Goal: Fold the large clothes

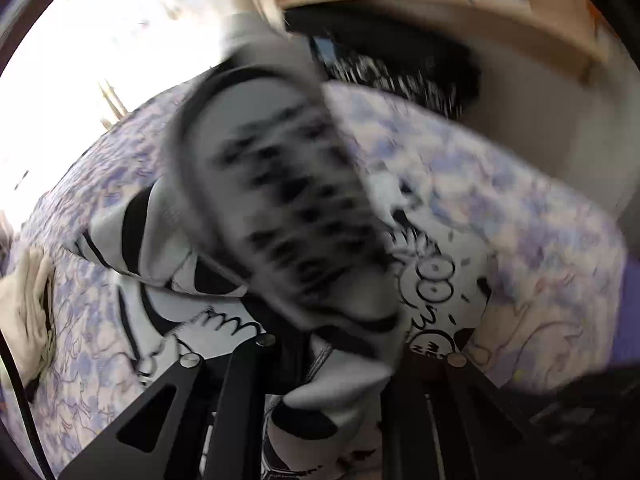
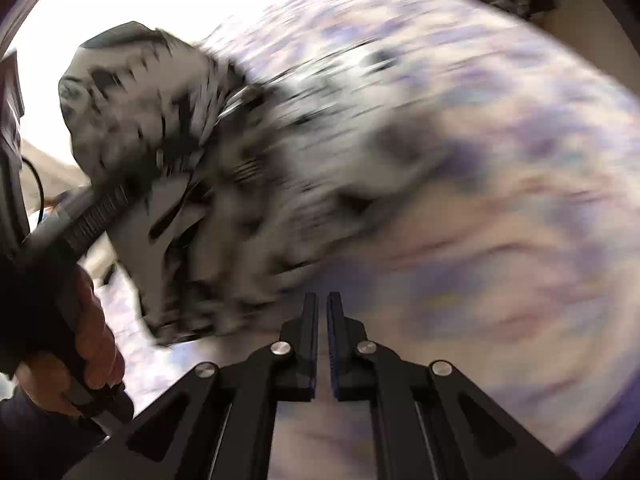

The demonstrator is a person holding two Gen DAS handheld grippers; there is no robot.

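A large white garment [image 1: 288,200] with black cartoon print lies partly on the flowered purple bedspread [image 1: 520,220]. One part of it rises towards the left wrist camera, blurred, and covers that gripper's fingertips; only the black frame [image 1: 192,408] shows. In the right wrist view my left gripper [image 2: 100,212] is at the left, its ribbed fingers clamped on a lifted bunch of the garment [image 2: 140,100], with a hand [image 2: 92,340] on its handle. My right gripper [image 2: 322,308] is shut with nothing between its pads, over the bare bedspread [image 2: 500,200], just right of the garment.
A wooden shelf [image 1: 440,12] and a dark bundle [image 1: 400,68] stand beyond the bed's far edge. A bright window [image 1: 120,40] fills the upper left. A beige cloth [image 1: 24,308] lies at the bed's left edge beside a black cable [image 1: 12,380].
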